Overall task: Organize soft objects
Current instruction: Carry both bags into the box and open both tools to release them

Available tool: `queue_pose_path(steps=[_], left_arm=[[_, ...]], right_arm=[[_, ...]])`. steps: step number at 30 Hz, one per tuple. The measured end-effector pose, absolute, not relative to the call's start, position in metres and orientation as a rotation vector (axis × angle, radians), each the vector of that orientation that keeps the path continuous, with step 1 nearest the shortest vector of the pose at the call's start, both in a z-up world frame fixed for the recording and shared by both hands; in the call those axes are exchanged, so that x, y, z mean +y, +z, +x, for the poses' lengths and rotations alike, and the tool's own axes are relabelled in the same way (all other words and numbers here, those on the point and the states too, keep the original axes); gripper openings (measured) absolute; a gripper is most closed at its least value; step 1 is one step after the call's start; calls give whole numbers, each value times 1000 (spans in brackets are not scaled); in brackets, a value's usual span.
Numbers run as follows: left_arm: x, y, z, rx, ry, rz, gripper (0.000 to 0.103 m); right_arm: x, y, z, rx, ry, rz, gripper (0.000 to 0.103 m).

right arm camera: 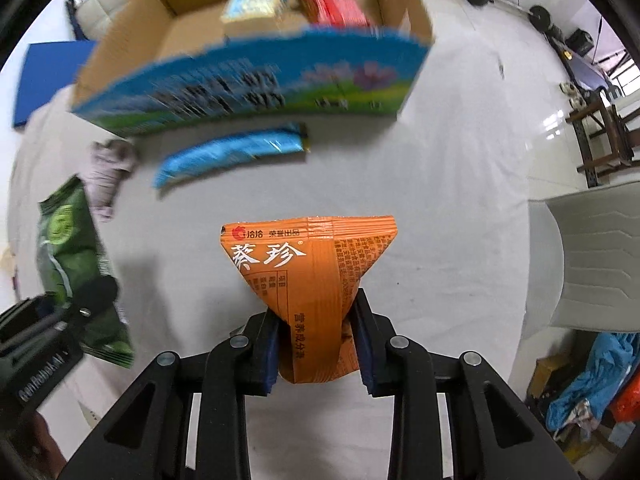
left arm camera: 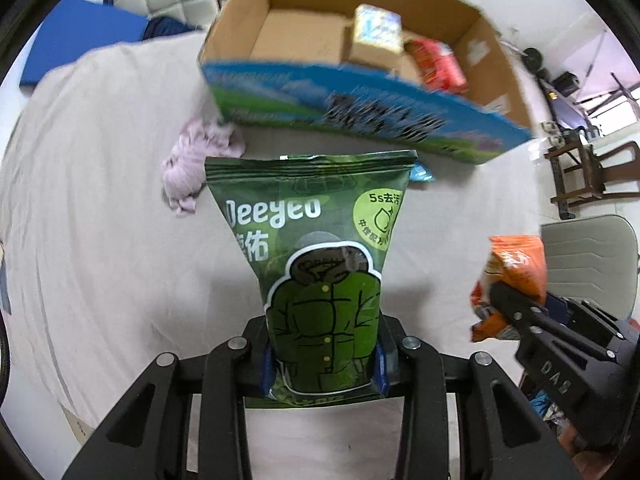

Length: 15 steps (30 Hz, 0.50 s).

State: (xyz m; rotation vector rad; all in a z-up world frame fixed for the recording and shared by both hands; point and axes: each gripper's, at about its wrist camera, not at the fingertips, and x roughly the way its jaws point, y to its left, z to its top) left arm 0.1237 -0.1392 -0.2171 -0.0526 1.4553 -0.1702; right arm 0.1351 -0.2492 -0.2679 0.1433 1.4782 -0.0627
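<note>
The green pouch (left arm camera: pixel 320 280) stands upright in the left hand-held gripper (left arm camera: pixel 323 364), pinched near its bottom edge between the two blue-padded fingers (left arm camera: pixel 266 372). Its long axis runs straight away from the gripper, with the sealed top edge pointing toward the cardboard box (left arm camera: pixel 360 80). The pouch hangs above the pale bed sheet (left arm camera: pixel 100 240), short of the box's printed blue-and-green front wall.

The orange packet (right arm camera: pixel 312 288) is clamped the same way in the right hand-held gripper (right arm camera: pixel 316 344), squeezed at its narrow lower part so that the crimped top fans out wide. Its long axis also points toward the box, and it too is held above the sheet, nearer than the box.

Just in front of the box, a blue wrapper (right arm camera: pixel 232 152) lies flat on the sheet, its length running roughly along the box's front wall. Beside the box's left front corner sits a crumpled lilac cloth (left arm camera: pixel 196 164). Inside the box lie a pale yellow pack (left arm camera: pixel 378 36) and a red pack (left arm camera: pixel 438 64), side by side against the far right part.
</note>
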Motion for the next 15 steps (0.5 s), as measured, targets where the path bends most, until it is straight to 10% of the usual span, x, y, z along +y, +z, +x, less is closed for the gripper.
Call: queue_pose_path(steps=[15], left_arm=[[-108, -148, 133, 1327, -238, -94, 33]], right_arm=[[-252, -173, 109, 1317, -20, 150, 33]])
